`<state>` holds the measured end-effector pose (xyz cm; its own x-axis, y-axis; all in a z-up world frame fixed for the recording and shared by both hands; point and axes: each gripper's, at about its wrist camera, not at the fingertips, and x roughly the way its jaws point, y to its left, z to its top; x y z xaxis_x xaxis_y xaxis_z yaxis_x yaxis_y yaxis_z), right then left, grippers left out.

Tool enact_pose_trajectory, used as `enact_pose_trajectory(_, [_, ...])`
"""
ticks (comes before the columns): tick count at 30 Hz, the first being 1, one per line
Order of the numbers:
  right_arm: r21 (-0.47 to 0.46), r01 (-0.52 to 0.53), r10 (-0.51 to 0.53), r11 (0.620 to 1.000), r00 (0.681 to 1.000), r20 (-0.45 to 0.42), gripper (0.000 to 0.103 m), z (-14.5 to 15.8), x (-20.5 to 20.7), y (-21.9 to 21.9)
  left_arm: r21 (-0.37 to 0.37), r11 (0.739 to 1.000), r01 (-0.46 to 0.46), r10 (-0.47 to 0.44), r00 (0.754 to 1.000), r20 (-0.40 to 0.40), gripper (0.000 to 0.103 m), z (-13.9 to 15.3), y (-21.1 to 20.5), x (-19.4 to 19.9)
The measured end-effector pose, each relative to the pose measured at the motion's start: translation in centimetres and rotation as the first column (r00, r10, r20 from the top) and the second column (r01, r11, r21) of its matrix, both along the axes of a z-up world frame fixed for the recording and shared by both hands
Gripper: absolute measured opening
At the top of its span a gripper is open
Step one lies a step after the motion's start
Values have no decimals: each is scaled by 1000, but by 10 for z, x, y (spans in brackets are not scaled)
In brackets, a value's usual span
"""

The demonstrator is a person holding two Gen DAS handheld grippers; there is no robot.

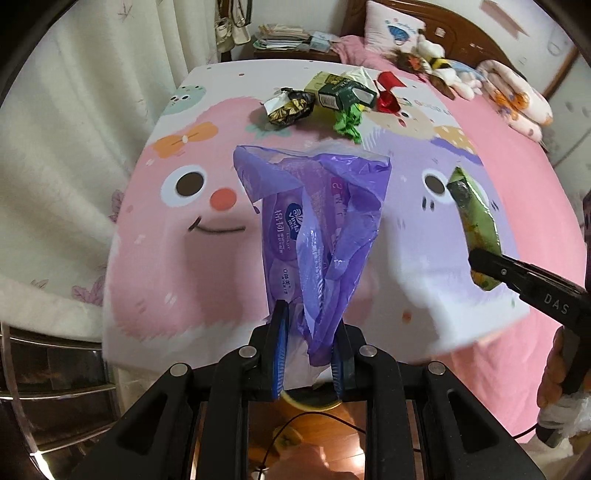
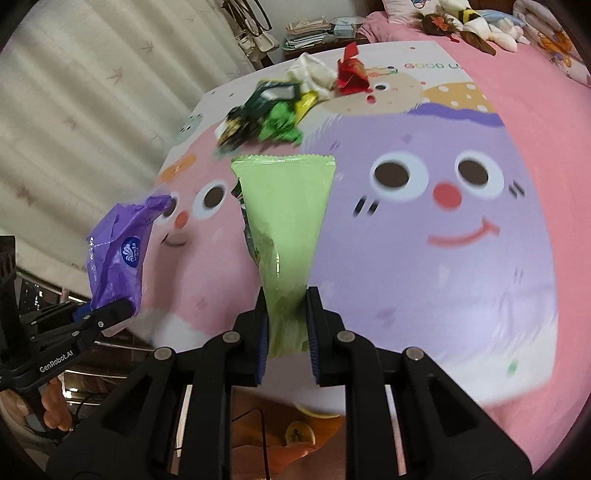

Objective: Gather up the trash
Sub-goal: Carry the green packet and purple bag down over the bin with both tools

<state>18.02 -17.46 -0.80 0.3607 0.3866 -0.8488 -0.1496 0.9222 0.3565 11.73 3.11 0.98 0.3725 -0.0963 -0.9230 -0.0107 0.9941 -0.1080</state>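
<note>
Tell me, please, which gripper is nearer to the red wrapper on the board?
Probably right. The right gripper, shut on a green packet, faces the red wrapper; the left gripper sits farther left.

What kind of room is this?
Most likely a bedroom: a bed with a pink sheet, a pillow against the wooden headboard, and stuffed toys piled nearby.

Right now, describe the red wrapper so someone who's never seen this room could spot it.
Find the cartoon-face mat spread over the pink bed, then the heap of trash at its far end. The red wrapper is crumpled, shiny foil at the heap's right edge, beside the dark green carton; it is the only red piece there.
</note>
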Motion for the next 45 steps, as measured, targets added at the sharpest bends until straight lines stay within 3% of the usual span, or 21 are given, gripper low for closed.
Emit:
enact_pose_trajectory(7, [-30, 17, -18, 999, 999, -30, 15, -3, -82, 30, 42, 995, 94, -96, 994, 49, 19, 2, 18, -81])
enact_pose_trajectory(15, [-72, 25, -31, 997, 995, -92, 15, -20, -164, 52, 9, 992, 126, -126, 992, 12, 19, -14, 33, -153])
enact_pose_trajectory(26, [-132, -39, 15, 990, 984, -180, 15, -53, -201, 47, -26, 993, 118, -119, 992, -51, 19, -44, 15, -189])
enact_pose_trajectory(33, [-125, -122, 84, 985, 958, -274, 15, -114, -212, 45, -41, 998, 46, -52, 983, -175, 19, -118, -4, -199])
enact_pose_trajectory(39, [-125, -138, 85, 983, 929, -361, 15, -212, -222, 42, -50, 999, -11, -3, 960, -281, 19, -208, -18, -210])
enact_pose_trajectory(45, [-104, -78, 26, 991, 906, -423, 15, -307, -219, 35, -56, 998, -22, 1, 935, -355, 19, -304, -37, -202])
